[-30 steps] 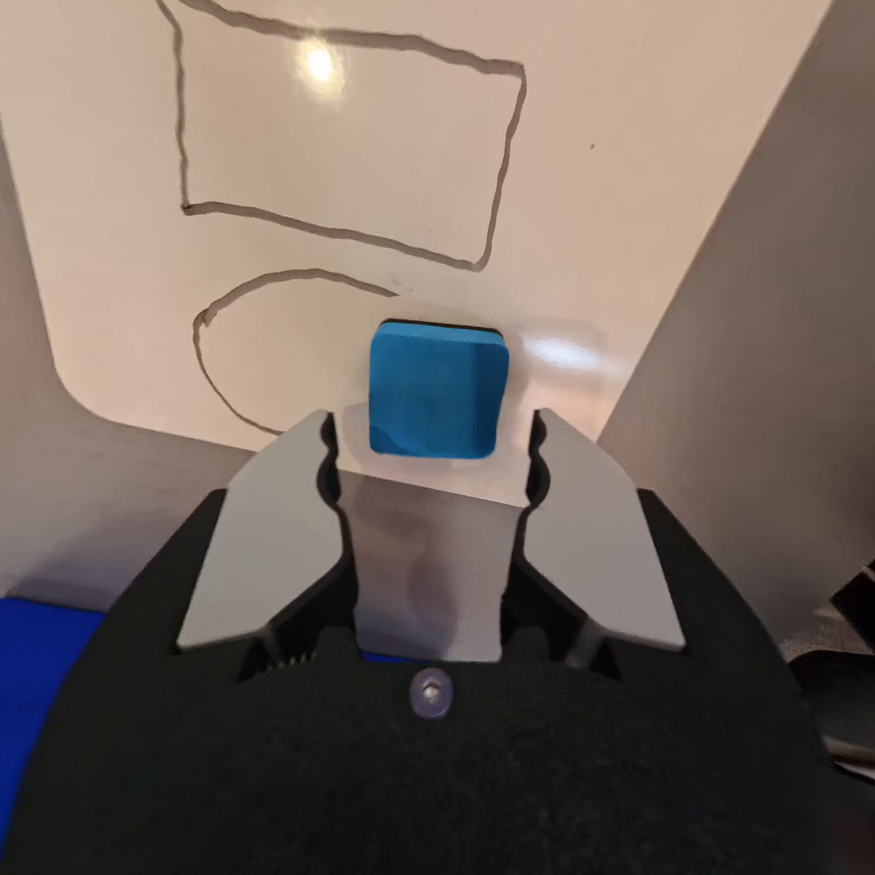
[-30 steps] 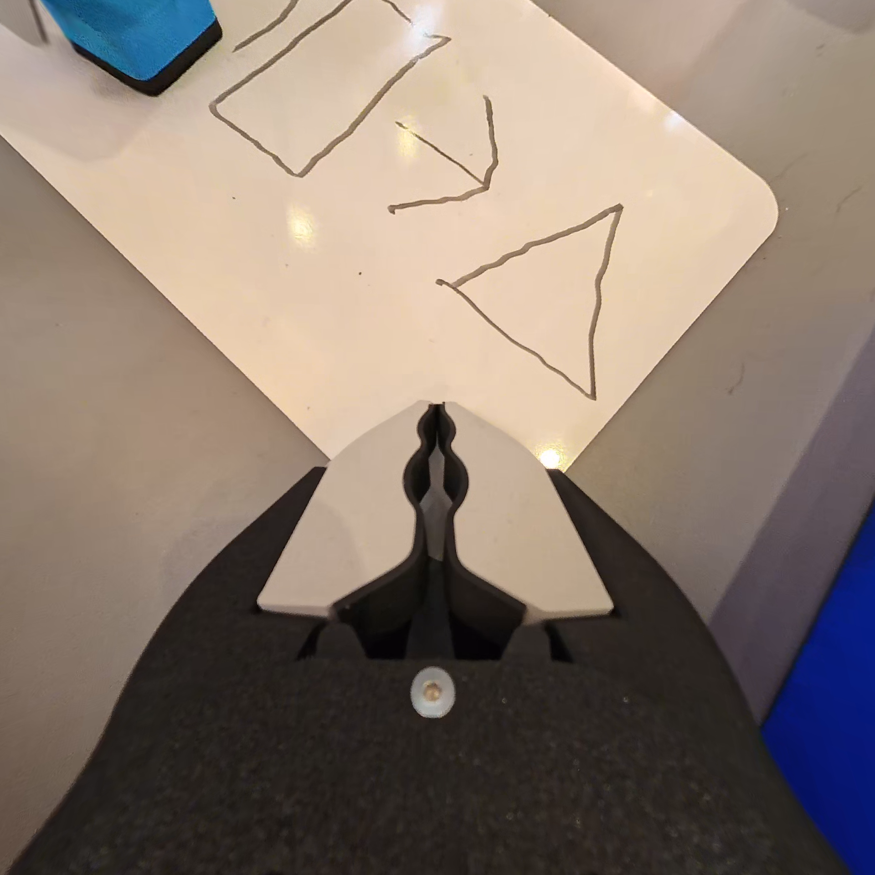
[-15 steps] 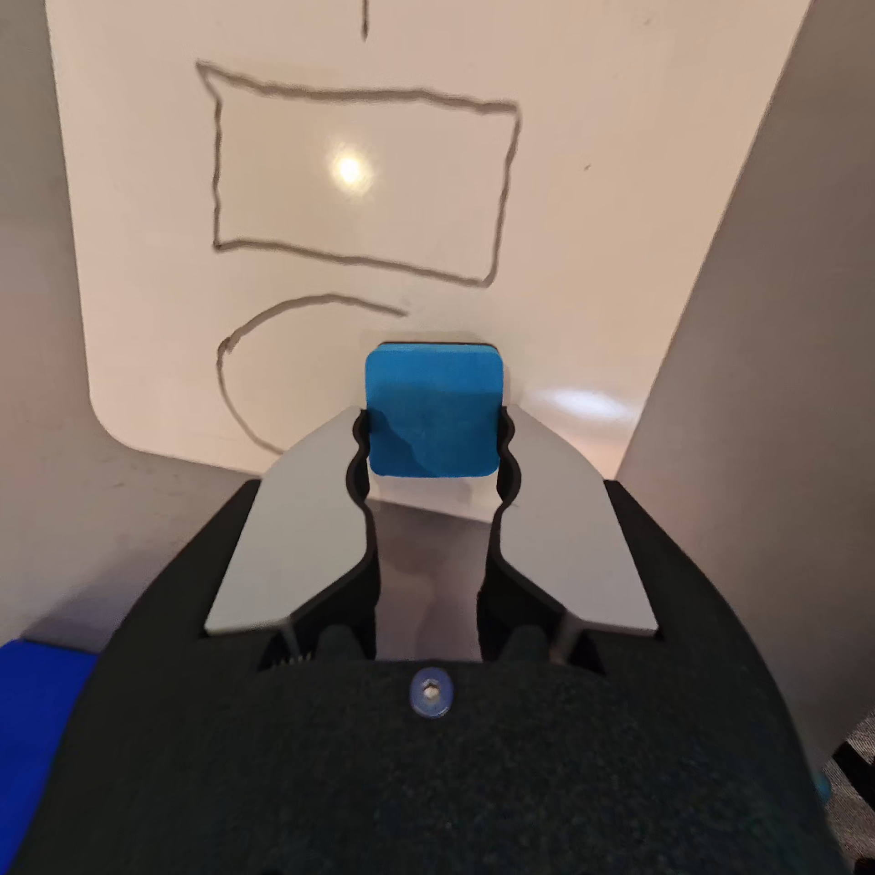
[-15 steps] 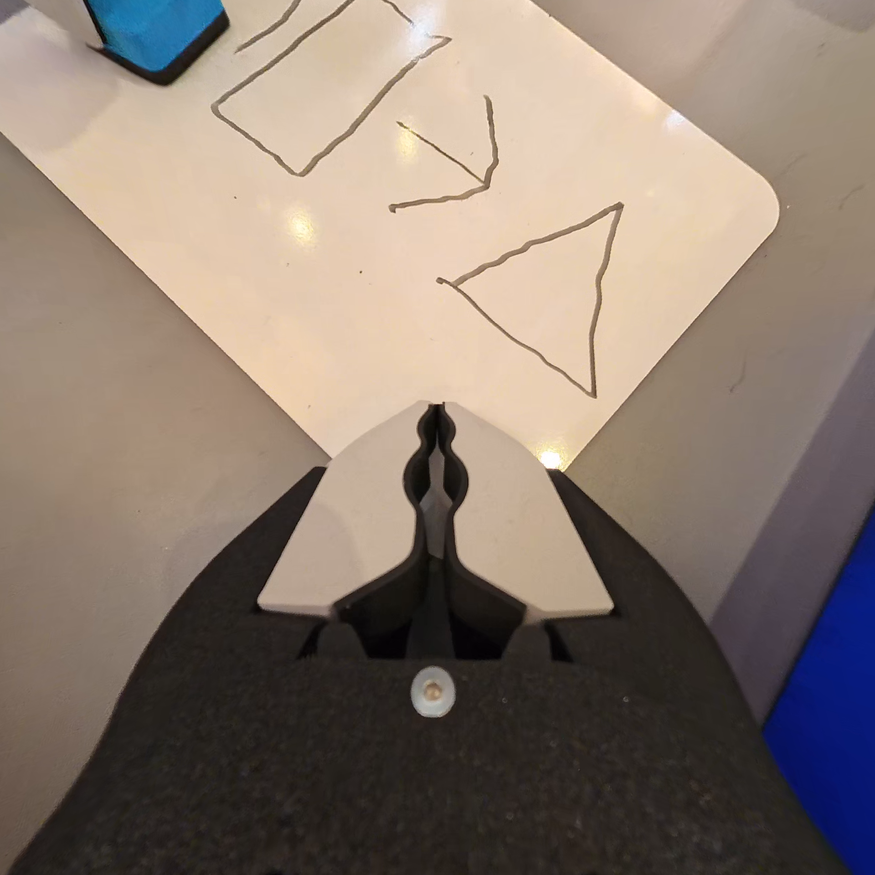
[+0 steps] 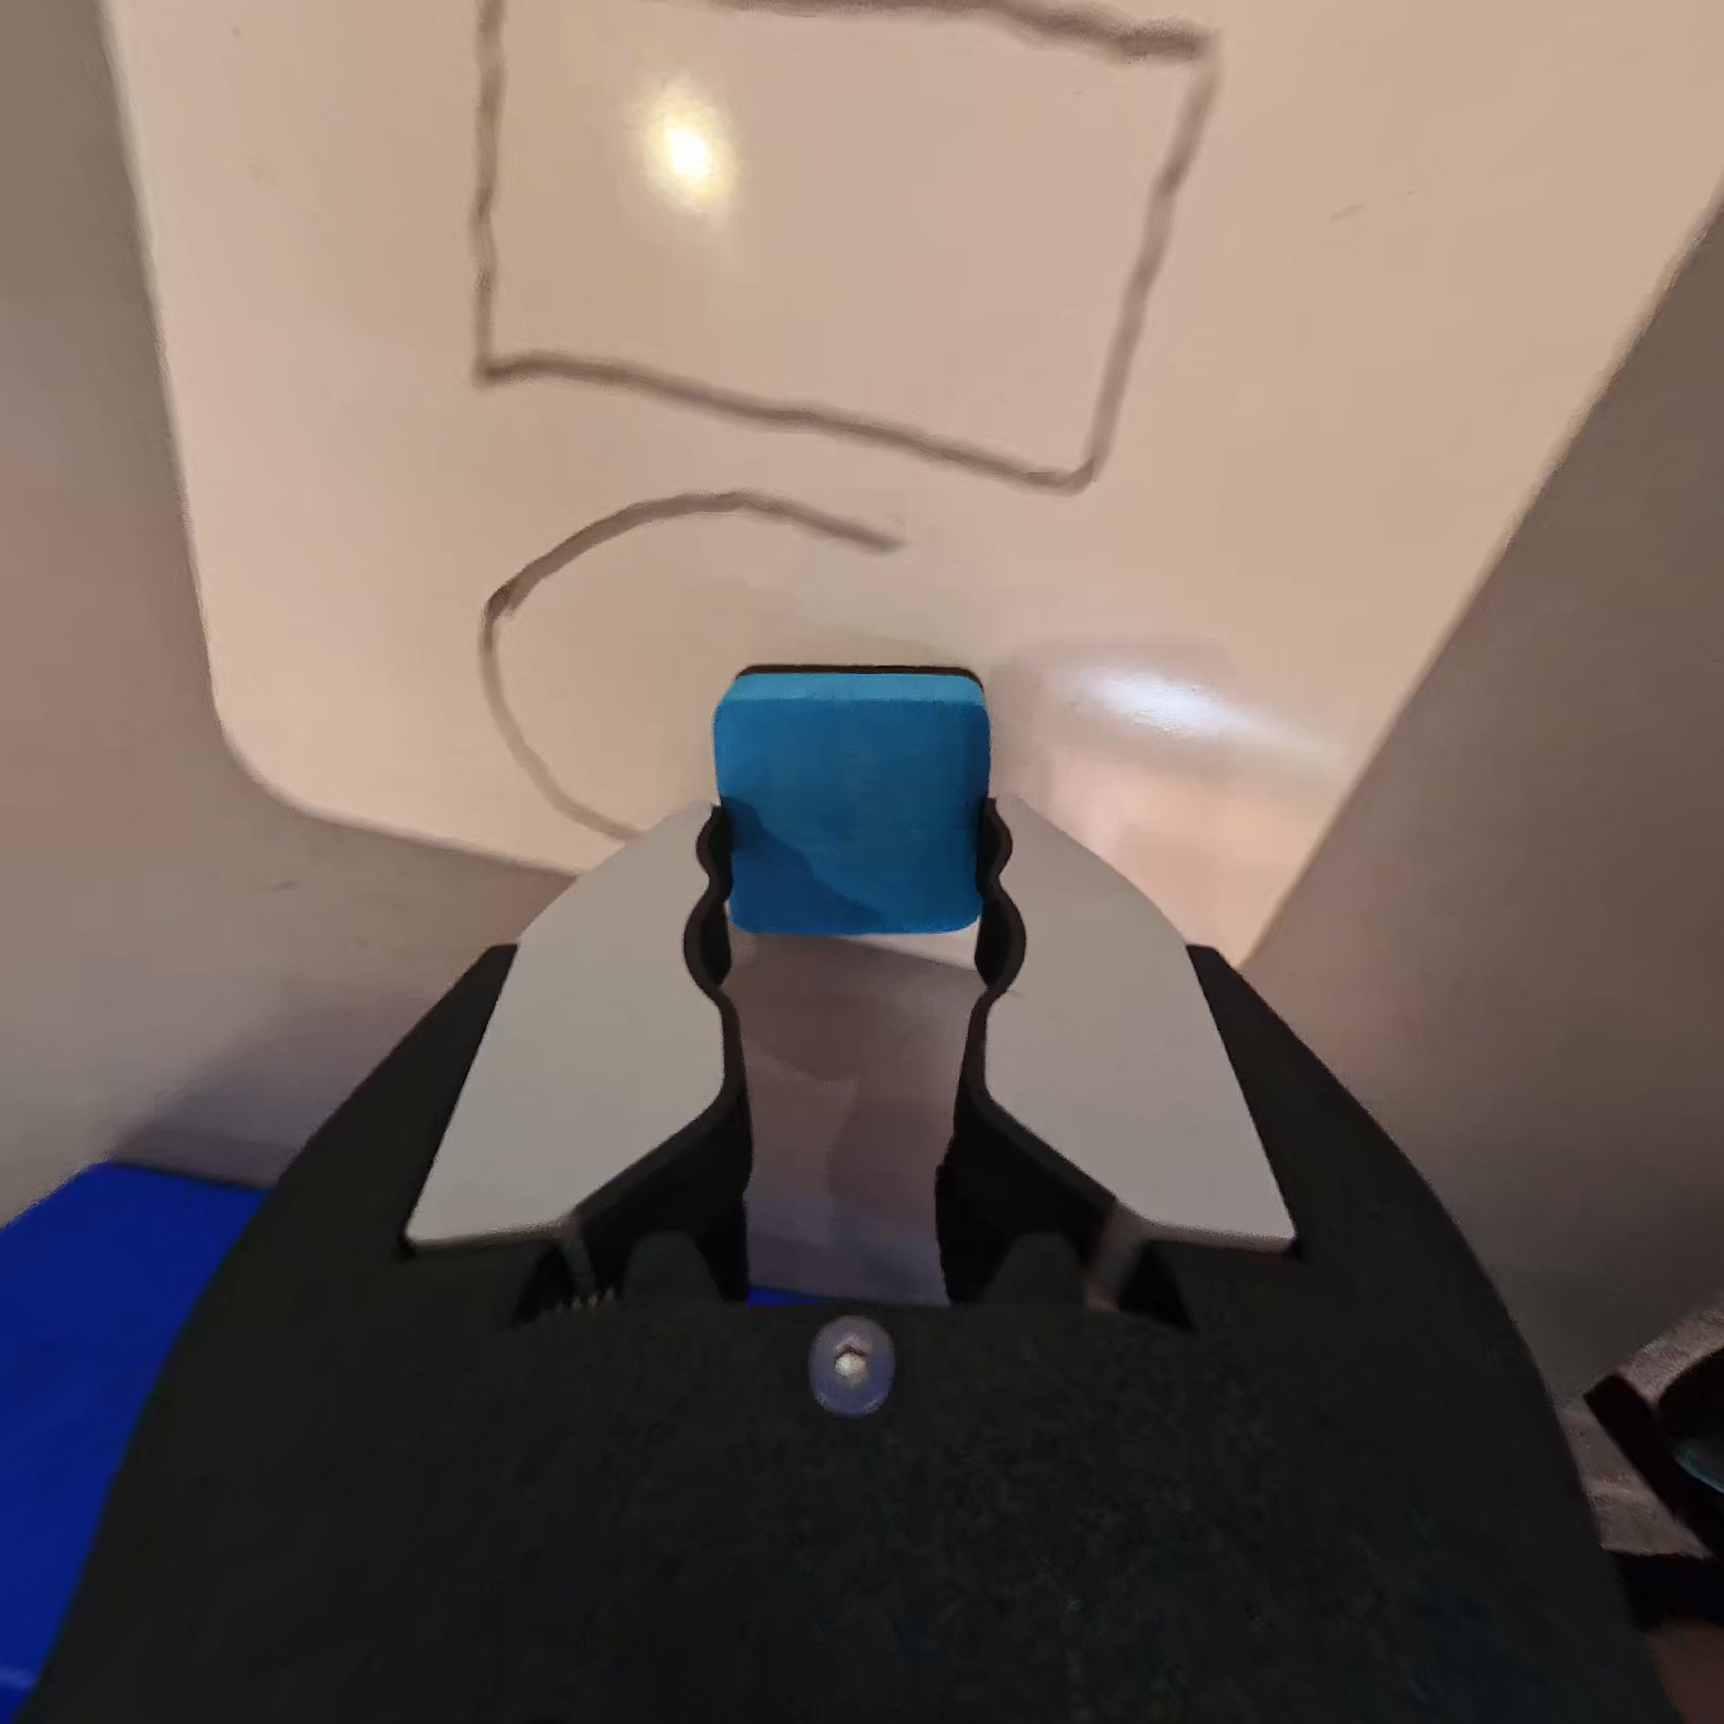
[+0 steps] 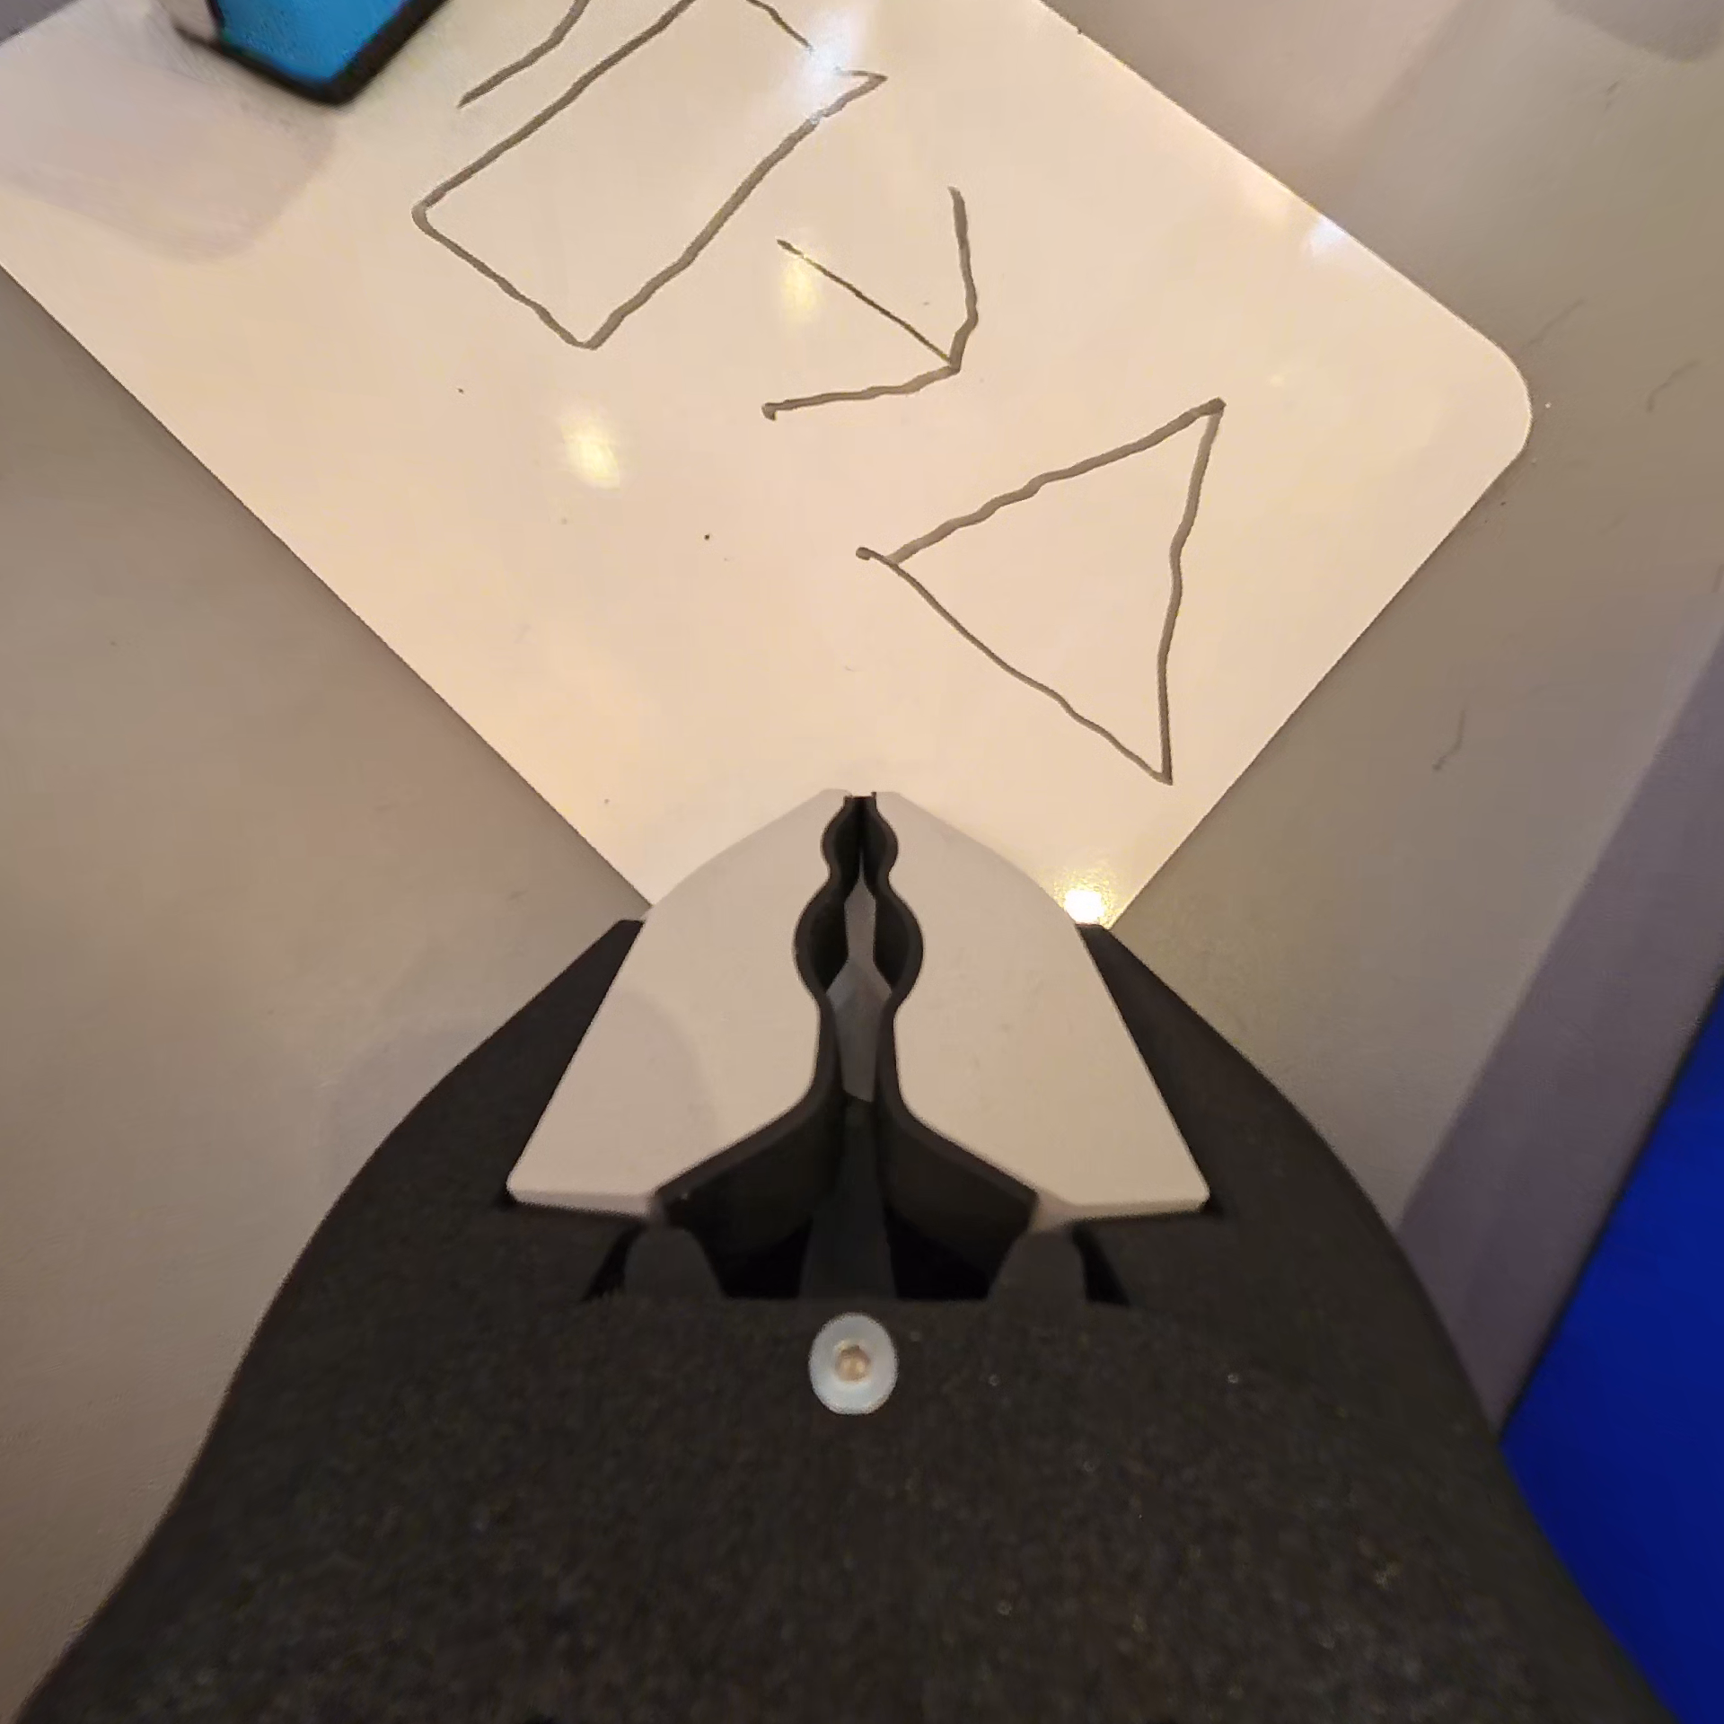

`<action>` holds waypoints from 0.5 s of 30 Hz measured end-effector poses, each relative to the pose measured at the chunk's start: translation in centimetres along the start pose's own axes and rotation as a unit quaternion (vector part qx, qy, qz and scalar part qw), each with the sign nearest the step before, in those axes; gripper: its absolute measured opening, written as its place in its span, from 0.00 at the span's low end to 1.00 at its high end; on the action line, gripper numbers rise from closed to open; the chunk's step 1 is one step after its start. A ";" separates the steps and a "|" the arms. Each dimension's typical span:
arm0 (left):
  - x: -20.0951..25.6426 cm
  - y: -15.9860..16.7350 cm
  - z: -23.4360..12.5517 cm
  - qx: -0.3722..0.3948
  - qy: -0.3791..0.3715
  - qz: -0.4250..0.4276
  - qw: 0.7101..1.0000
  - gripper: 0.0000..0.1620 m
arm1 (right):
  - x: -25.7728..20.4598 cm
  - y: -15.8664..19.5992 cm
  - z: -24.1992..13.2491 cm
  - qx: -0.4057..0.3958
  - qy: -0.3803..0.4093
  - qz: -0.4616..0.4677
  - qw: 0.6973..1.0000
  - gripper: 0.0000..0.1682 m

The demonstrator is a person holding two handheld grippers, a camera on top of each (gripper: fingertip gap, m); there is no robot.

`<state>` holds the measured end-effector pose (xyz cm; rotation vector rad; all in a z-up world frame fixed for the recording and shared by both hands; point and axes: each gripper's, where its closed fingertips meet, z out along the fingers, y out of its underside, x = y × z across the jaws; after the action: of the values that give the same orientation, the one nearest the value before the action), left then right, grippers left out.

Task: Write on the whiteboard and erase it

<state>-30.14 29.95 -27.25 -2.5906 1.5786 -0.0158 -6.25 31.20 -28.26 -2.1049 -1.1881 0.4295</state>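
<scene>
A white whiteboard (image 5: pixel 840 280) (image 6: pixel 653 560) lies flat on a grey table. It bears drawn marker shapes: a rectangle (image 5: pixel 1101 410) (image 6: pixel 522 298), a curved line (image 5: pixel 522 597), an arrow (image 6: pixel 952 364) and a triangle (image 6: pixel 1166 653). My left gripper (image 5: pixel 847 830) is shut on a blue eraser (image 5: pixel 844 802) with a black felt underside, at the board's near edge beside the curved line. The eraser also shows at the top left of the right wrist view (image 6: pixel 298 37). My right gripper (image 6: pixel 863 798) is shut and empty over the board's near corner.
The grey table (image 6: pixel 233 746) surrounds the board. A blue surface lies at the left in the left wrist view (image 5: pixel 84 1353) and at the right in the right wrist view (image 6: pixel 1633 1306). A dark object (image 5: pixel 1670 1455) sits at the right edge.
My left gripper moved forward and closed its fingers on the blue eraser, which lay free between the open fingers a second ago. The right gripper has not moved.
</scene>
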 end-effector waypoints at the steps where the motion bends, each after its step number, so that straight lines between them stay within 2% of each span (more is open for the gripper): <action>1: 1.3 -1.0 0.0 0.003 0.006 0.022 1.000 0.31 | 0.0 0.0 0.0 0.000 0.000 0.000 1.000 0.00; 3: 3.3 -2.1 0.1 -0.004 0.010 0.066 0.998 0.31 | 0.1 0.0 0.0 0.000 0.000 0.001 1.000 0.00; 5: 3.3 -2.1 0.1 -0.004 0.018 0.057 0.998 0.31 | 0.2 0.0 0.0 -0.001 0.000 0.001 1.000 0.00; 11: -6.9 1.2 0.0 -0.036 -0.061 -0.062 0.996 0.31 | 0.1 0.1 0.0 -0.003 -0.008 0.003 1.000 0.00; 13: -7.2 -0.3 0.3 -0.019 -0.056 -0.042 0.997 0.31 | 0.1 0.1 0.0 -0.003 -0.008 0.004 1.000 0.00; 15: -4.6 -2.7 0.5 -0.003 -0.014 -0.012 1.000 0.31 | 0.1 0.1 0.0 -0.003 -0.006 0.004 1.000 0.00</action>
<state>-29.87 35.27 -27.28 -2.6018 1.5409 0.0221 -6.12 31.28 -28.27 -2.1148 -1.1908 0.4436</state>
